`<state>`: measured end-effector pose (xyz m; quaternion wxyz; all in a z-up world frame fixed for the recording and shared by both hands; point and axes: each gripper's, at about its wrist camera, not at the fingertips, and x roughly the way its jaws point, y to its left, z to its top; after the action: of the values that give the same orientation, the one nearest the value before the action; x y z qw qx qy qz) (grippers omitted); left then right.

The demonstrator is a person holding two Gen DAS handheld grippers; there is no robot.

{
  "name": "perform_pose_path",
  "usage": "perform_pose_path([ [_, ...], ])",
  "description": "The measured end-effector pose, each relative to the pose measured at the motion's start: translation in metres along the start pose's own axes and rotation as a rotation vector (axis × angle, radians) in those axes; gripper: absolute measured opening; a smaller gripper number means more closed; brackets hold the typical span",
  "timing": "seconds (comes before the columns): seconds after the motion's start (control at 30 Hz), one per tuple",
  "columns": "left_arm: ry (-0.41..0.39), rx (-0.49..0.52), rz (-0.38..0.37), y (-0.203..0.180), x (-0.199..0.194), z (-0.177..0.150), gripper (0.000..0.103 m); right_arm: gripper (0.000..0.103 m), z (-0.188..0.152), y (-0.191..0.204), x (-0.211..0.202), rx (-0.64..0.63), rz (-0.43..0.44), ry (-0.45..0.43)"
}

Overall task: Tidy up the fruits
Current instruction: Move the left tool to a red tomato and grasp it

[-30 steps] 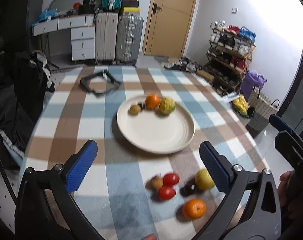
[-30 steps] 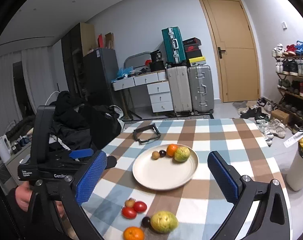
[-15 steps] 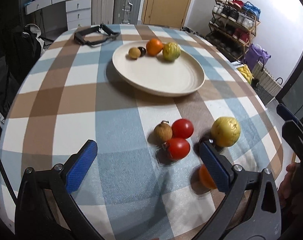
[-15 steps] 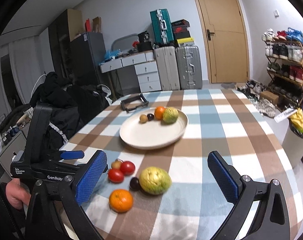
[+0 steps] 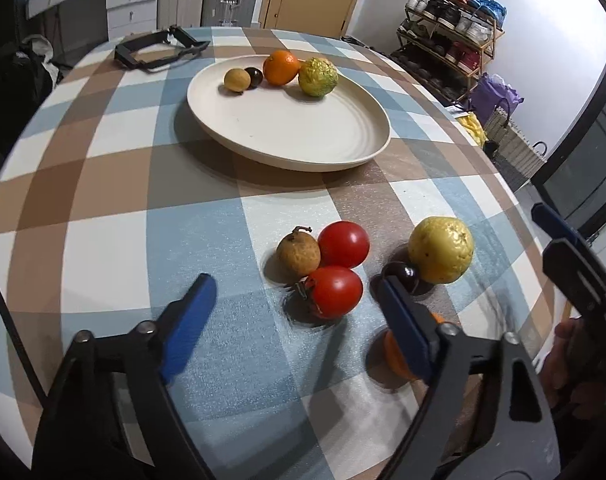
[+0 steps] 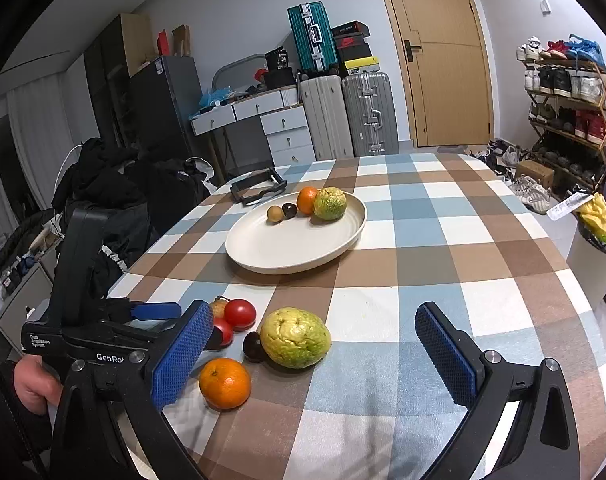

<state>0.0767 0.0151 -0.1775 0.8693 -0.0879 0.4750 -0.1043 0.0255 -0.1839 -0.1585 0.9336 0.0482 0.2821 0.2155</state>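
Fruits lie in two groups on the table [image 5: 103, 184]. Four sit at the far rim of the plate [image 5: 343, 148]: a small brown fruit, a dark one, an orange and a green citrus. Six more lie loose on the cloth near the table's near edge: two tomatoes [image 5: 337, 290], a brown fruit [image 5: 298, 254] touching both, a dark plum [image 5: 401, 274], a yellow fruit [image 5: 441, 250] just beside the plum, and a second orange [image 6: 225, 383] nearest you.

Your left gripper [image 5: 293, 310] is closing, with the nearer tomato between its jaws; the pads do not yet touch it. Your right gripper [image 6: 315, 350] stands wide, holds nothing, and frames the yellow fruit and the plum.

Handling, as a judgement: the tomatoes are light, smooth and easily bruised, so close gently across the widest part, clear of the stem. They touch the brown fruit, so expect it to roll when one lifts. The citrus looks firm and rough-skinned and should tolerate a firmer grip. The plum is small and round and is likely to slip; centre it between the pads.
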Motion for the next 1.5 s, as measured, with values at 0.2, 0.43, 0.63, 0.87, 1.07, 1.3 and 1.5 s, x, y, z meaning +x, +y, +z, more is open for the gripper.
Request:
perform_pose_path([
  [0.2,0.02,0.004,-0.032,-0.002,0.003,0.002,0.054,0.103,-0.001,-0.004,0.003,0.01,0.003,0.007],
  [0.43,0.026,0.034,-0.067,-0.01,0.003,0.0,0.033,0.103,-0.003,-0.009,0.004,0.034,0.006,0.011],
  [0.63,0.026,0.076,-0.055,-0.018,0.002,-0.002,0.028,0.103,-0.005,-0.011,0.004,0.046,0.004,0.014],
  [0.87,0.01,0.072,-0.07,-0.016,-0.005,-0.004,0.028,0.103,-0.006,-0.014,0.002,0.054,0.0,0.008],
  [1.07,-0.006,0.062,-0.095,-0.012,-0.014,-0.004,0.028,0.103,-0.003,-0.013,0.002,0.055,0.002,0.006],
  [1.3,-0.021,0.042,-0.125,-0.001,-0.021,-0.007,0.028,0.103,0.002,-0.006,0.004,0.039,0.01,0.016],
  [1.5,-0.035,0.004,-0.145,0.018,-0.027,-0.01,0.027,0.103,0.013,0.004,0.009,0.008,0.022,0.032],
])
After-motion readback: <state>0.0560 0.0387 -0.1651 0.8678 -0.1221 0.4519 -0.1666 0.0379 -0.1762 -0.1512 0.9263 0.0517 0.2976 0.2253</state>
